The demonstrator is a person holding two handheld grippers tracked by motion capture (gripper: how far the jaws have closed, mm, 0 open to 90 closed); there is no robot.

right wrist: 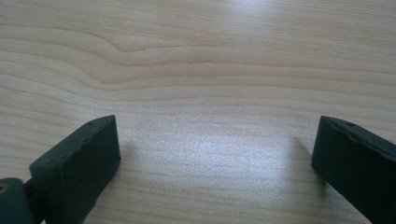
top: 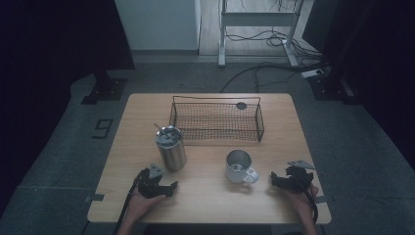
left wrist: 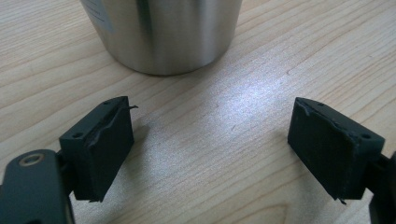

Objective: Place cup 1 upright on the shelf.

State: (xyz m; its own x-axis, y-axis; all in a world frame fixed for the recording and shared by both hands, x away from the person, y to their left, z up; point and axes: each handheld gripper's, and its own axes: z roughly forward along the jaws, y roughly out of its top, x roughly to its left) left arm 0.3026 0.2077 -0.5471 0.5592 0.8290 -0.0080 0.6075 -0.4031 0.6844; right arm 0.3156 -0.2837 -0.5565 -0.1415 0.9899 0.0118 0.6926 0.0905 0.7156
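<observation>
Hands come in at the near edge of the wooden table (top: 210,205), each holding a black gripper low over the bare top. On the person's left, the left gripper (top: 171,188) has its jaws spread wide with nothing but wood grain between them; in the left gripper view the steel tumbler (left wrist: 163,32) stands just beyond the jaw tips, apart from them. On the person's right, the right gripper (top: 275,179) likewise has its jaws spread wide over bare wood, holding nothing, with its tips turned toward the mug. A little farther in, the tumbler (top: 171,148) stands upright just behind the left gripper, with a lid on top and a thin stick-like thing rising from it, too small to name. The metal mug (top: 239,166) stands upright between the two grippers, its handle turned toward the right gripper, near it but not touching. Beyond both vessels, a dark wire basket (top: 259,120) sits at the table's far side. Behind the table lie a grey floor and loose cables (top: 264,68).
</observation>
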